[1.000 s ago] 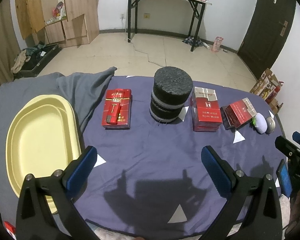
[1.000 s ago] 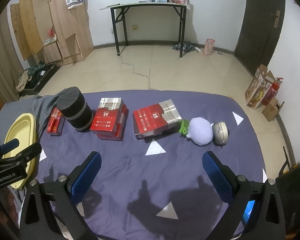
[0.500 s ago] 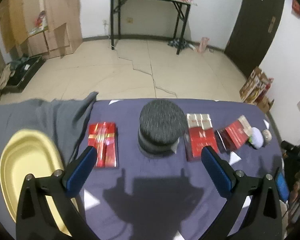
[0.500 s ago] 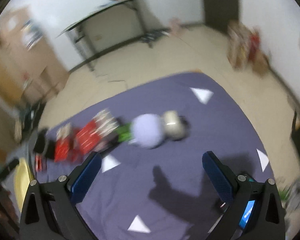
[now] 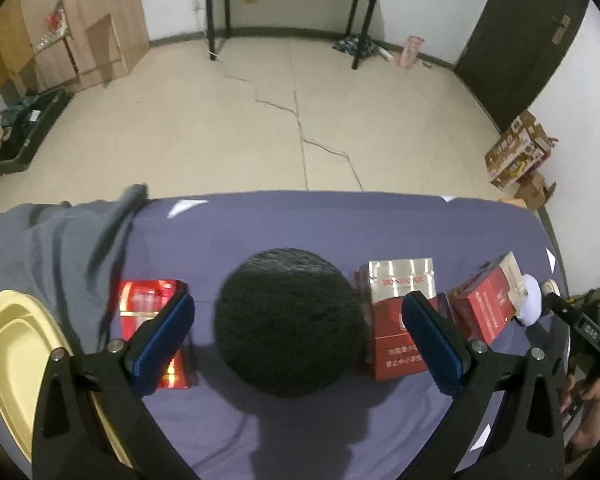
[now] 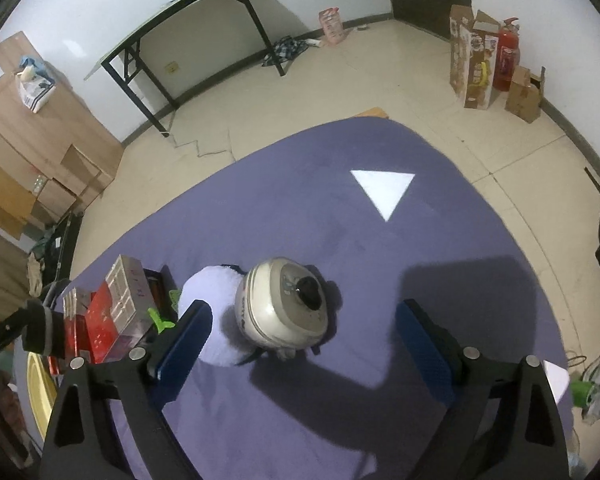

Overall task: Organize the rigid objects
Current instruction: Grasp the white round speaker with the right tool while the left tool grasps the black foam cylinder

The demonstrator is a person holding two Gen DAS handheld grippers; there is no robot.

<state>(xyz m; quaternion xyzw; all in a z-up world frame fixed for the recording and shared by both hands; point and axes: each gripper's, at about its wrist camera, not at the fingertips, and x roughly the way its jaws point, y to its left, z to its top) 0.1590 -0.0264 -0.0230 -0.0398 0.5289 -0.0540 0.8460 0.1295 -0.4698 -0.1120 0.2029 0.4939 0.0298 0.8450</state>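
In the left wrist view my left gripper (image 5: 298, 338) is open, its pads either side of a black foam cylinder (image 5: 288, 320) standing on the purple cloth (image 5: 300, 224). A red flat box (image 5: 152, 312) lies left of it, a red-and-silver box stack (image 5: 400, 312) right, then a tilted red box (image 5: 488, 308). In the right wrist view my right gripper (image 6: 304, 346) is open above a round beige gadget with a black knob (image 6: 284, 308), which touches a pale fluffy ball (image 6: 216, 304). The gadget sits nearer the left finger.
A yellow oval tray (image 5: 16, 360) lies at the table's left on a grey cloth (image 5: 52, 248). The tray also shows in the right wrist view (image 6: 40, 392), with the boxes (image 6: 112, 312) and my other gripper (image 6: 4, 332). White triangles (image 6: 384, 188) mark the cloth.
My left gripper moved forward and down onto the foam cylinder. My right gripper swung right and closed in on the beige gadget and fluffy ball. Both stayed open.
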